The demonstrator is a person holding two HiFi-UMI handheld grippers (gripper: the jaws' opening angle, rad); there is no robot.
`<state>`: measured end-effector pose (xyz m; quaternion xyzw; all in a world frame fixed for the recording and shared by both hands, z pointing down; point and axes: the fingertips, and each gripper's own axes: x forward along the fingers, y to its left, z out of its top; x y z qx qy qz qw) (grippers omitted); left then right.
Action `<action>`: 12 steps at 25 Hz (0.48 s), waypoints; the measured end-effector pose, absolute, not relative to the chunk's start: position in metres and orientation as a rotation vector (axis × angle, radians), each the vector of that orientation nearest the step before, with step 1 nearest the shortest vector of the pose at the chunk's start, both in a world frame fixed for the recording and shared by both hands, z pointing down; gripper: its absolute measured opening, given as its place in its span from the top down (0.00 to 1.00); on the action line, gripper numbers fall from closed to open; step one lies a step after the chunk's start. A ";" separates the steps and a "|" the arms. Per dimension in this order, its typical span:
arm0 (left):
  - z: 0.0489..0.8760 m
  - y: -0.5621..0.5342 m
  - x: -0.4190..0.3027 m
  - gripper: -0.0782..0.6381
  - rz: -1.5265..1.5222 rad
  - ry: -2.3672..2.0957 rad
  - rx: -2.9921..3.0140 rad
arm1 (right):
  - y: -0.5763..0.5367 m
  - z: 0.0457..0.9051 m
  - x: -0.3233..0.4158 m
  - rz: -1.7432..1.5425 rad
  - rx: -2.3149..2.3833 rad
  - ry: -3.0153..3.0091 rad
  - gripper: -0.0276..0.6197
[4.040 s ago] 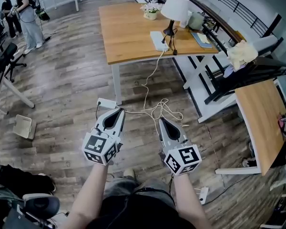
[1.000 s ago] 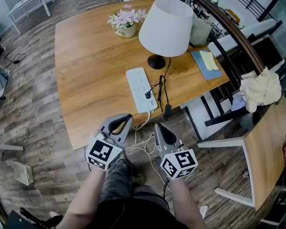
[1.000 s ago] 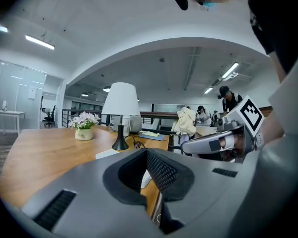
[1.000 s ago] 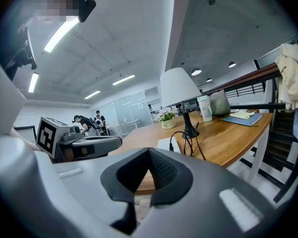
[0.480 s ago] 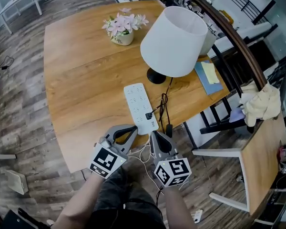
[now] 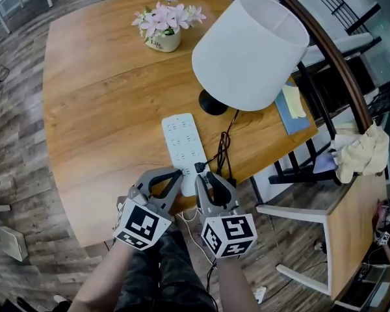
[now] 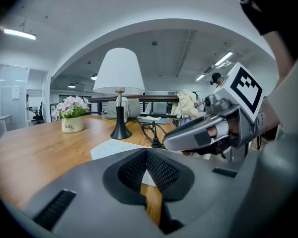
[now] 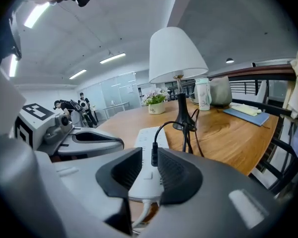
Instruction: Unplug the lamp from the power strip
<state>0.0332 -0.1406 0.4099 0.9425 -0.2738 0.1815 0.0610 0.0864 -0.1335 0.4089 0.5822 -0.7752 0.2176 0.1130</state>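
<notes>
A white power strip (image 6: 182, 142) lies on the wooden table (image 6: 97, 109) in front of a lamp with a white shade (image 6: 250, 51). The lamp's black plug (image 6: 199, 168) stands upright in the strip's near end, and its cable (image 6: 222, 149) loops back to the lamp base (image 6: 213, 103). My right gripper (image 6: 205, 178) is at that end with its jaws opening. The plug (image 8: 154, 155) shows in the gap between the pads, which do not press on it. My left gripper (image 6: 177, 175) is just to the left, shut and empty, over the table's front edge.
A small pot of pink flowers (image 6: 164, 34) stands at the back of the table. A blue book with yellow notes (image 6: 292, 103) lies at the right edge. A white chair (image 6: 299, 213) and a cloth (image 6: 361, 151) on a second desk are to the right.
Both grippers have moved forward to the near end of the power strip. The right jaws, together before, now stand apart. The lamp and strip have not moved.
</notes>
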 end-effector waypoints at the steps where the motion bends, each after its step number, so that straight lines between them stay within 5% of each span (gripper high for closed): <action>1: 0.412 -0.144 0.034 0.90 0.560 -0.836 2.851 | -0.137 0.411 0.086 0.635 1.696 -2.269 0.82; 12: 0.433 -0.162 0.045 0.90 0.733 -0.909 2.870 | -0.161 0.432 0.088 0.666 1.619 -2.183 0.82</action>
